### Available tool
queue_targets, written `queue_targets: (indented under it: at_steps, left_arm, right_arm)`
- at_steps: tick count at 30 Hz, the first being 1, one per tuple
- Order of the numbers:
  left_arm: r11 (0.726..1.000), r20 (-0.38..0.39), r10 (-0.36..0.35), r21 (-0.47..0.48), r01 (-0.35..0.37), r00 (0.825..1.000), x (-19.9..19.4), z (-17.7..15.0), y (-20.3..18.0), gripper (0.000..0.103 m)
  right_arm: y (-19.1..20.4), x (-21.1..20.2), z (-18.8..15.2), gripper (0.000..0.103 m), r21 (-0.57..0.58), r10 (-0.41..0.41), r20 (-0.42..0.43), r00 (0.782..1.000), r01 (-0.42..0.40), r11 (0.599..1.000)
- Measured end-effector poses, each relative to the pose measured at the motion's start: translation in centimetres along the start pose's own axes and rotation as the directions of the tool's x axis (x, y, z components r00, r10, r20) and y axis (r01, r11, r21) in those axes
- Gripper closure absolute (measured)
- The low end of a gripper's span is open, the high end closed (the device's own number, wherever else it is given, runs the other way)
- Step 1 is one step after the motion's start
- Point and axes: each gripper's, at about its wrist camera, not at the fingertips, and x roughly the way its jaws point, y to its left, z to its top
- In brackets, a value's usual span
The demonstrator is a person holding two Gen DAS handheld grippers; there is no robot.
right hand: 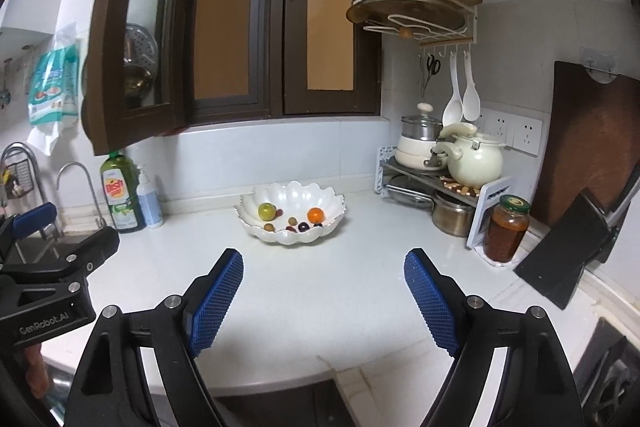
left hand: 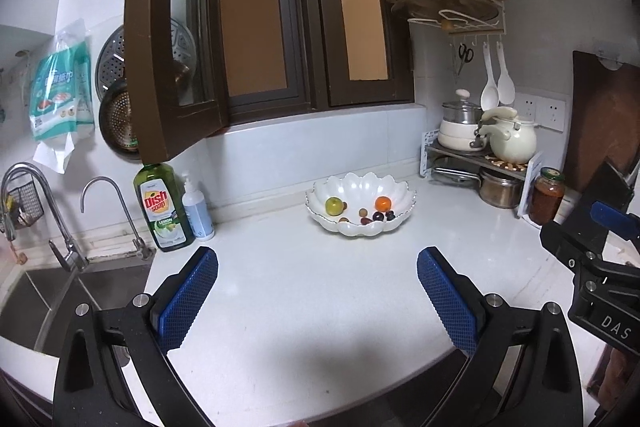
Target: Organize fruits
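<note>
A white scalloped bowl (left hand: pixel 400 187) (right hand: pixel 296 191) stands on the white counter near the back wall. Inside lie a green apple (left hand: pixel 335 206) (right hand: pixel 266 211), an orange (left hand: pixel 383 203) (right hand: pixel 315 215), dark grapes (left hand: pixel 378 216) (right hand: pixel 304 226) and a few small brownish fruits. My left gripper (left hand: pixel 318 259) hovers open over the counter well in front of the bowl, nothing between its blue pads. My right gripper (right hand: pixel 324 263) is likewise open and empty, short of the bowl. Each gripper shows at the edge of the other's view.
A sink (left hand: pixel 60 291) with two taps is at the left, beside a green dish soap bottle (left hand: pixel 163 209) and a pump bottle (left hand: pixel 198 211). At the right stand a pot rack (right hand: pixel 436 179), a kettle (right hand: pixel 476 159), a sauce jar (right hand: pixel 507 229) and a dark cutting board (right hand: pixel 592 147). An open window sash (left hand: pixel 168 39) overhangs the counter.
</note>
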Motion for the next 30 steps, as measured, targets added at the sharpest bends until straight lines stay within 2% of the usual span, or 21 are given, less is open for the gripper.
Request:
queue_targets:
  at_steps: [14, 30]
  left_arm:
    - [1.000, 0.040, -0.007, 0.001, 0.007, 0.999, -4.2, -1.2, -0.2, 0.000]
    - [1.000, 0.052, -0.009, -0.003, 0.009, 0.999, -5.7, -1.7, -0.1, 0.000]
  right_arm:
    - [0.2, -4.1, -1.5, 0.019, 0.003, 0.010, 0.022, 1.000, -0.010, 1.000]
    - [0.6, -5.4, -1.9, 0.019, -0.013, 0.021, 0.026, 0.999, -0.020, 1.000]
